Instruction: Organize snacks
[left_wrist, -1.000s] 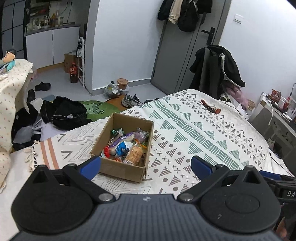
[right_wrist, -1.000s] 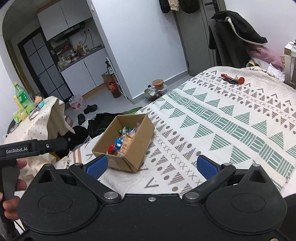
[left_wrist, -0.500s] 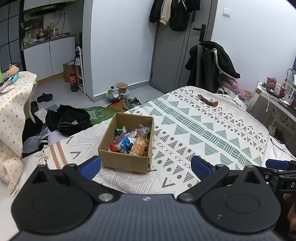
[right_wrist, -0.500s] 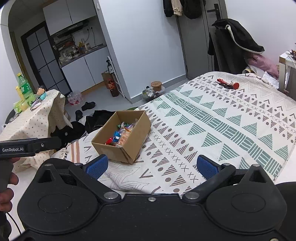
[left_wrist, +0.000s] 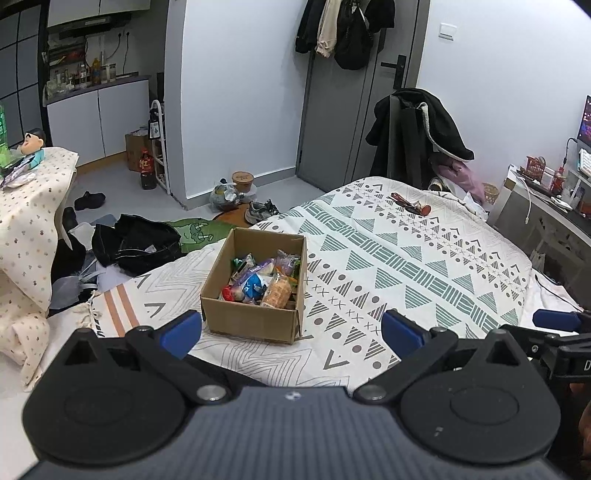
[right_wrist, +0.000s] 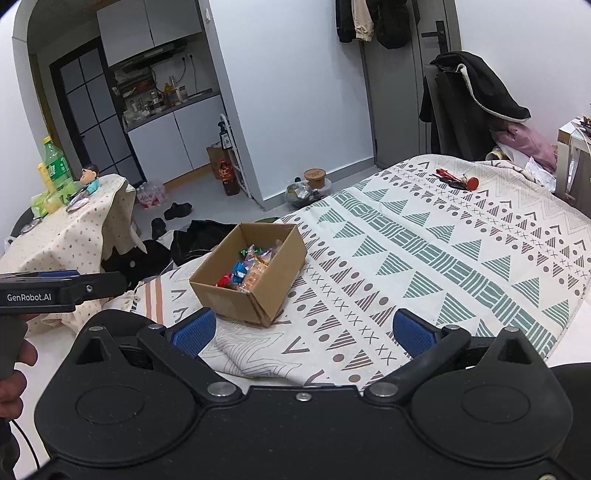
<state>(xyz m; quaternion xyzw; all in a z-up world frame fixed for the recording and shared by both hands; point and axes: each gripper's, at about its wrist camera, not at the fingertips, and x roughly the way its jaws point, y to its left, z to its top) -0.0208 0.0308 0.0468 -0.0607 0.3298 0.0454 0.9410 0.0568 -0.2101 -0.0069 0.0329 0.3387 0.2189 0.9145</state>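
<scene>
An open cardboard box (left_wrist: 243, 317) (right_wrist: 229, 299) stands on the patterned bedspread (left_wrist: 424, 266) (right_wrist: 443, 258) near the bed's foot. Several wrapped snacks (left_wrist: 264, 280) (right_wrist: 249, 269) lie inside it. My left gripper (left_wrist: 291, 332) hovers open just short of the box, nothing between its blue pads. My right gripper (right_wrist: 301, 330) is also open and empty, held back from the box on its right. The left gripper's body shows at the left edge of the right wrist view, held by a hand (right_wrist: 13, 373).
Red-handled items (left_wrist: 410, 205) (right_wrist: 456, 181) lie at the bed's far end. A chair draped with a dark coat (left_wrist: 417, 136) stands behind. Dark bags (left_wrist: 136, 240) and shoes clutter the floor at left. A cloth-covered table (right_wrist: 62, 236) with bottles stands far left.
Both grippers have pulled back and risen, so the box looks smaller and farther off. Their jaws stayed open. The box and snacks have not moved.
</scene>
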